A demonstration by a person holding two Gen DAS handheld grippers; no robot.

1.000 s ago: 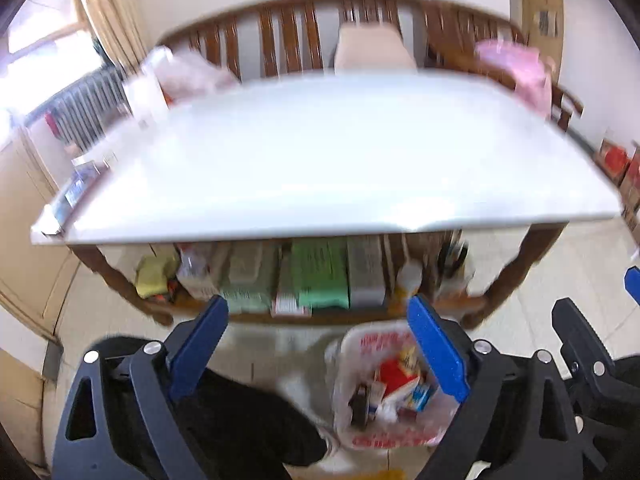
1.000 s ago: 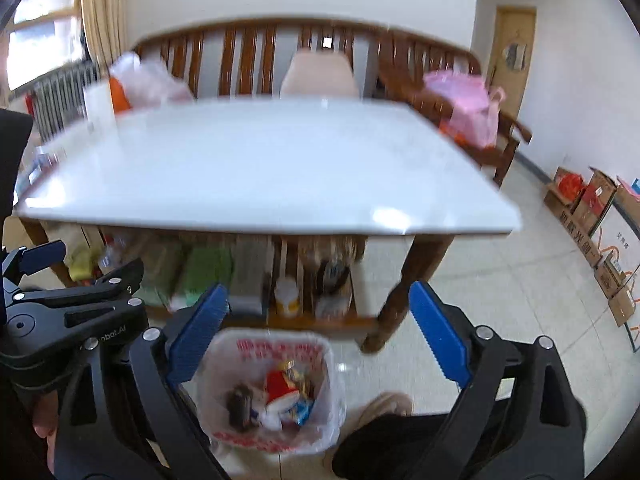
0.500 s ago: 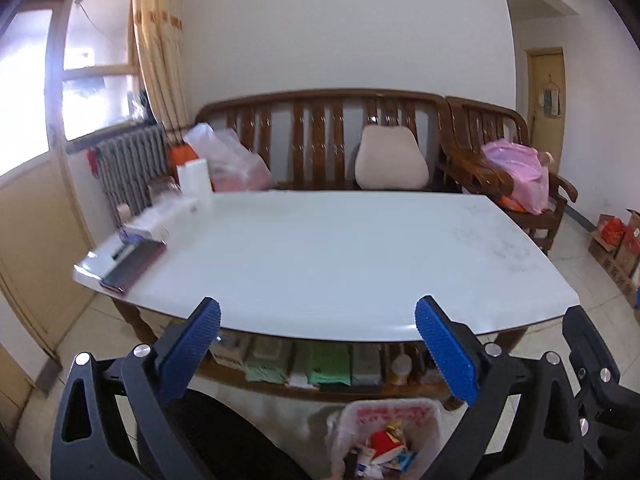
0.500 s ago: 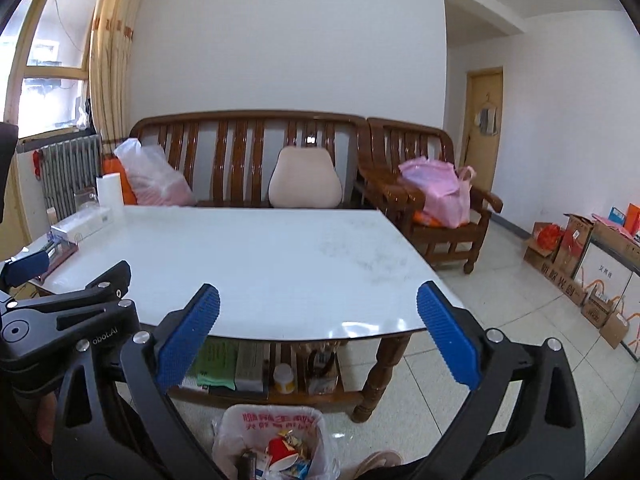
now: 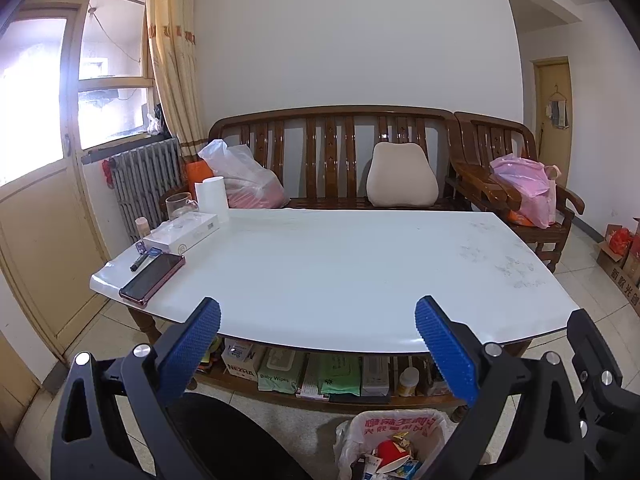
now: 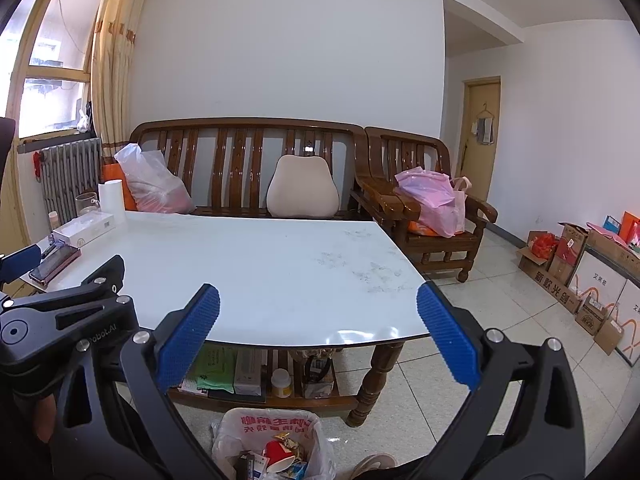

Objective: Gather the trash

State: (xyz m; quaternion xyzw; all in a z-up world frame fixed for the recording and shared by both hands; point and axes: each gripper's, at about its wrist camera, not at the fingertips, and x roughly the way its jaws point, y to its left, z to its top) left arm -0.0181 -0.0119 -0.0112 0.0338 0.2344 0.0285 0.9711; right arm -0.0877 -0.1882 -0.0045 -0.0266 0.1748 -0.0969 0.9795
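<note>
White table (image 5: 340,272) before wooden bench (image 5: 332,152)

Each camera sits behind its own tongs and looks forward along the two blue-padded fingers, level and slightly downward, from the near side of the white table (image 5: 340,264). The left view faces the table head-on, with the left tongs (image 5: 318,334) framing its near edge; the phone (image 5: 152,278) lies ahead to the left. The right view stands just to the right, past the right tongs (image 6: 318,320), and takes in the table's right corner and the boxes (image 6: 568,264) by the far wall. Both views share the table, the wooden bench (image 6: 248,160) beyond it, and the bin bag (image 6: 272,444) below the fingers.
</note>
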